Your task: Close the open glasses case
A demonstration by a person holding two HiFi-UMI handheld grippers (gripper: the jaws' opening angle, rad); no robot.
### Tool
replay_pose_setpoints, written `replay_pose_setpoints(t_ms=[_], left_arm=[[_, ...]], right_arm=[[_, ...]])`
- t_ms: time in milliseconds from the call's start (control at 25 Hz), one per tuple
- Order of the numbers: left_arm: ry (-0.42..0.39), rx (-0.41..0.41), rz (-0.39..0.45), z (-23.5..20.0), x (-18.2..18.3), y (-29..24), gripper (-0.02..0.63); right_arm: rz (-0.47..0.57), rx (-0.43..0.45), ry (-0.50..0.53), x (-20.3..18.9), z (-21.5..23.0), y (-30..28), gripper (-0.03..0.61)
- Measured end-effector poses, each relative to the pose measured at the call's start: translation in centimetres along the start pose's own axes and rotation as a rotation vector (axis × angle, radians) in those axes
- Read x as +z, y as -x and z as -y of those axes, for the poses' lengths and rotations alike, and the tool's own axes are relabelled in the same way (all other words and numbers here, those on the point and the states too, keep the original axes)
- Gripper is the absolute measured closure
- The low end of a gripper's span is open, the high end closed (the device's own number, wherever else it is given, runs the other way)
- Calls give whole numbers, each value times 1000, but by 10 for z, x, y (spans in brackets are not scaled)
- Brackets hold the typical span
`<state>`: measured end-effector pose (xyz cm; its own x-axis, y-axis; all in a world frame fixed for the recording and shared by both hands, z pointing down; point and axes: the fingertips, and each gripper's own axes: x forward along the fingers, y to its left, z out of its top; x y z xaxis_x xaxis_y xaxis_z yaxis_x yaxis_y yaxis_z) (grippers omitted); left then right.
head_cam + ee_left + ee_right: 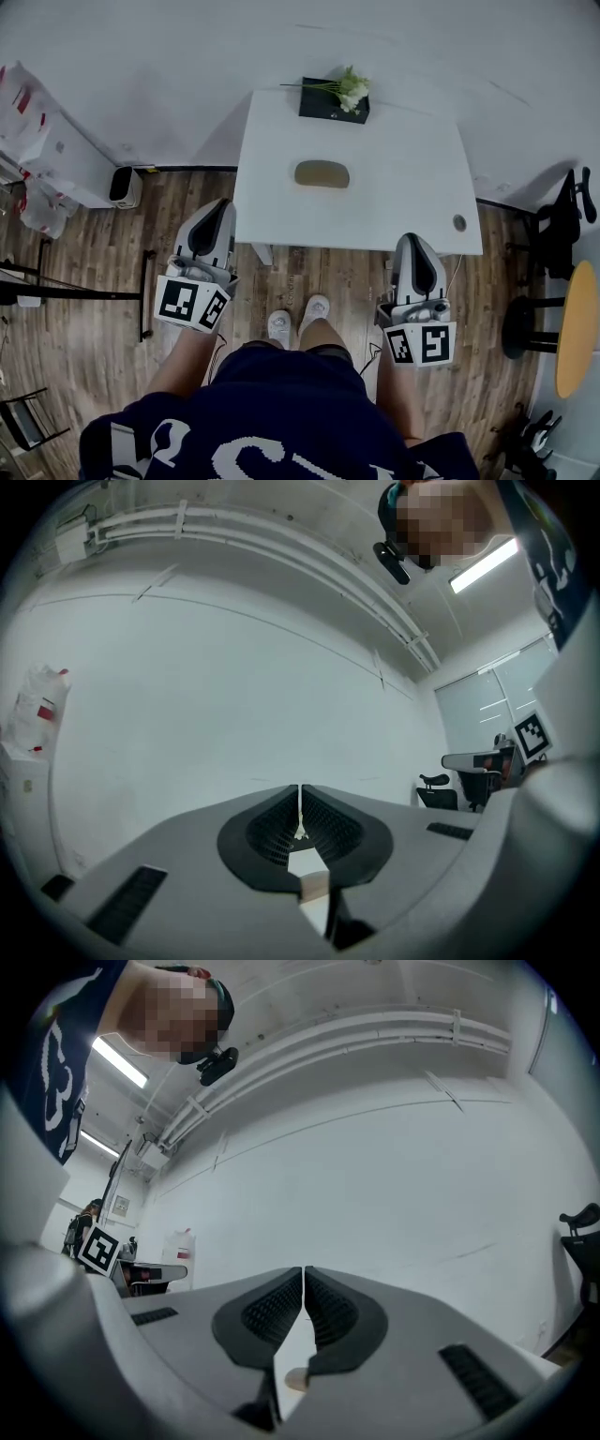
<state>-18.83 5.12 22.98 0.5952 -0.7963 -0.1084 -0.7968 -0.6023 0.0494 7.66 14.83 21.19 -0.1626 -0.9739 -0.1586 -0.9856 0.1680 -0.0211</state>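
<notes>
An olive-brown oval glasses case (322, 173) lies flat near the middle of the white table (403, 202). It shows as one low oval with no raised lid. Both grippers hang off the table, beside the person's legs over the wood floor. My left gripper (222, 203) points toward the table's near left corner, pads together and nothing between them. My right gripper (413, 240) sits just below the table's near right edge, also shut and empty. The left gripper (300, 810) view and the right gripper (304, 1288) view show only bare white wall; the case is not in them.
A black box with white flowers (335, 99) stands at the table's far edge. A cable hole (459, 223) marks the near right corner. A black office chair (561, 223) and a round yellow table (576, 328) stand at the right, a small bin (124, 186) and white bags (37, 141) at the left.
</notes>
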Motion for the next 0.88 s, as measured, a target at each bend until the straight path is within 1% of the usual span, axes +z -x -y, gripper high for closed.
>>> replay_pose_setpoints(t_ms=[120,280,400,560,680,760,880], left_arm=[[5,16,-17,-10,-11,-22,592],[-1,50,-17,-20,-17,-55,592],[-20,71,-24,-24,-22,-87,592],[-48,113,-21,-22,-29,-136,592],[-41,151,-10,-23,-33,-163,592],[-20,170,-17,-24,-37,-177,592],[4,174,-17,-20,-42,-198,592]], right_arm=[[-8,18,-13,-12,13,-27,551],[1,70,-14,-19,32,-73,551],[10,117,-24,-20,51,-112,551],[28,184,-18,-16,88,-165,551],[28,229,-11,-19,109,-195,551],[22,250,-20,-25,119,-210,551],[6,262,-35,-33,132,-226,551]])
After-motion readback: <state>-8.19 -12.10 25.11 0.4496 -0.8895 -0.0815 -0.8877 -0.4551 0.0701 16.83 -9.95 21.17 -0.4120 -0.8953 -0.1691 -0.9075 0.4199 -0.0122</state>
